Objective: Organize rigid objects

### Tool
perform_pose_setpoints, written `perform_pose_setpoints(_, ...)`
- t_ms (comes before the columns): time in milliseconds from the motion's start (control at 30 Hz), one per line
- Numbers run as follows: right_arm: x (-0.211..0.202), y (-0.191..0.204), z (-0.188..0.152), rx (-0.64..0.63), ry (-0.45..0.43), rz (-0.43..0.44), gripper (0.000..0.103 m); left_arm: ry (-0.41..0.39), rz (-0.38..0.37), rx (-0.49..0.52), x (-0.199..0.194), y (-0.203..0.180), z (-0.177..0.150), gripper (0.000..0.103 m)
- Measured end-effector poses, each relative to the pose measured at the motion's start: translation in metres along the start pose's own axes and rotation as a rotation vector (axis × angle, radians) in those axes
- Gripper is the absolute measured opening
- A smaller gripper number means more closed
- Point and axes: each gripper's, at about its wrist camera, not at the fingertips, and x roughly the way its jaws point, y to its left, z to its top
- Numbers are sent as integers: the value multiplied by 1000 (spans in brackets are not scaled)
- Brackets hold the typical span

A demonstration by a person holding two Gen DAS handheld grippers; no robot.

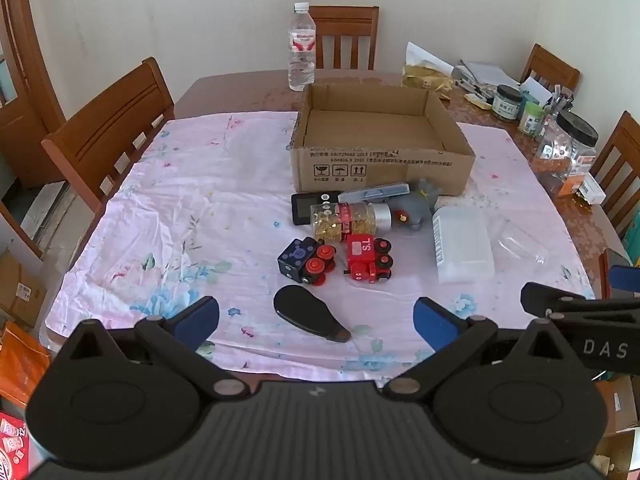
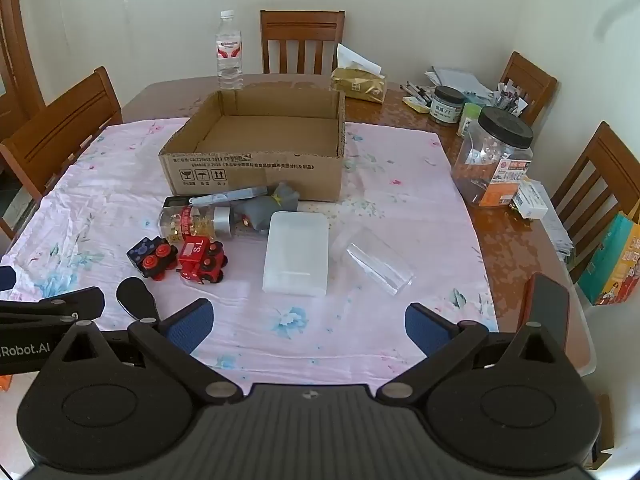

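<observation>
Two grippers, left and right, hang with jaws wide apart, gripping nothing; the box is the landmark. Before its left corner lie a jar and two toy trains; nearer, a black paddle, perhaps a shoehorn; before its right corner, a white case and clear cup.

Home dining room. Wooden dining table with a glossy top, partly covered by a pink floral cloth. Matching slat-back wooden chairs around the table on the far, left and right sides. Plain white walls behind the table. Household clutter on the table's far right corner: jars, pens, papers. Wooden door left of the table.
</observation>
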Motion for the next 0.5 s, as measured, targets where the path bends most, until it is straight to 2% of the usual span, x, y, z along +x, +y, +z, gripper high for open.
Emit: perform_pose_setpoints(500, -2, -1, 1, -1, -1, -6, 103, 7, -7, -5, -2, 0, 0, 103)
